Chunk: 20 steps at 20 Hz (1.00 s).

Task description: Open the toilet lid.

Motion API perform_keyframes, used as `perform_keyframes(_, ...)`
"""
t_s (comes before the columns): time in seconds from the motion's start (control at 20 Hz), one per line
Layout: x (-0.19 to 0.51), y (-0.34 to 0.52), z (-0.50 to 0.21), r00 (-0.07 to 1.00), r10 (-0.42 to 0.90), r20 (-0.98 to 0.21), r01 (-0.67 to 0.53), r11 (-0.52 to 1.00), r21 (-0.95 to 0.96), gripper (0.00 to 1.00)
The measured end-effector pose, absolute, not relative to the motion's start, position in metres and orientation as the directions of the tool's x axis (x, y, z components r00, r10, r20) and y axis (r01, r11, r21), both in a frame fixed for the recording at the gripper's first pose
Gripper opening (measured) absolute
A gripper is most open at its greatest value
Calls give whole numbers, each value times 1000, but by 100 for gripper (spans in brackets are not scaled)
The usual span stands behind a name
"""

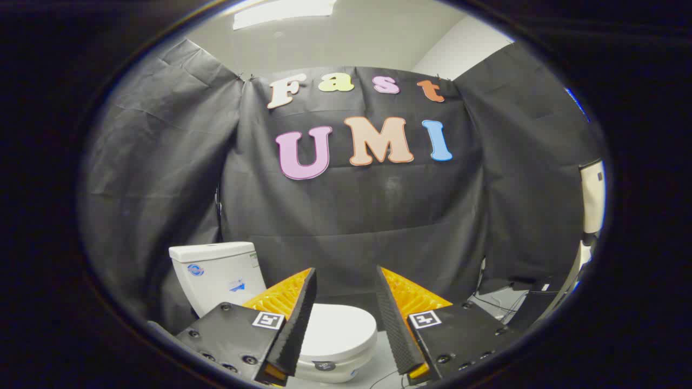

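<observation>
- The gripper (pixel 346 281) has its two fingers spread wide apart, released, with nothing between them but open air; neither finger touches anything.
- Each finger (pixel 294 324) carries a small square black-and-white marker tag (pixel 268 320) on its flat base plate, and ribbed pads face each other across the gap.
- The white ceramic toilet (pixel 335 346) sits beyond and below the fingers, seen mostly in the gap between them toward the 6 o'clock direction from the fingertips.
- Its smooth white oval toilet lid (pixel 338 329) is down, lying flat and closed over the bowl; part of it is hidden behind the left finger.
- A small dark round button or badge (pixel 325 366) shows on the front of the bowl just under the lid's rim.
- The white rectangular cistern tank (pixel 216 275) stands upright behind the lid, at about 10 o'clock from the left fingertip, with a small blue round sticker (pixel 195 269) on its front.
- Creased black cloth (pixel 351 216) hangs as the wall behind the toilet, straight ahead at 12 o'clock.
- Thin dark cables (pixel 494 305) trail over the pale floor (pixel 378 359) at about 4 o'clock, beyond the right finger.
- A bright ceiling light panel (pixel 284 11) glows overhead.
</observation>
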<state>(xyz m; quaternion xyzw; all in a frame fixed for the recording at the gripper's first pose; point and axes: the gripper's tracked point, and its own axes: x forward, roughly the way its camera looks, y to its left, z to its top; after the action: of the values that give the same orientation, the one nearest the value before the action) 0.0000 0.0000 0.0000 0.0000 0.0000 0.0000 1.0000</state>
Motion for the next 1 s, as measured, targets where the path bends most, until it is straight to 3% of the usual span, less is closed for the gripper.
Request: perform_keyframes(1.0, -2, -7, 4, 999, -21, 34, 19, 999, 50, 69)
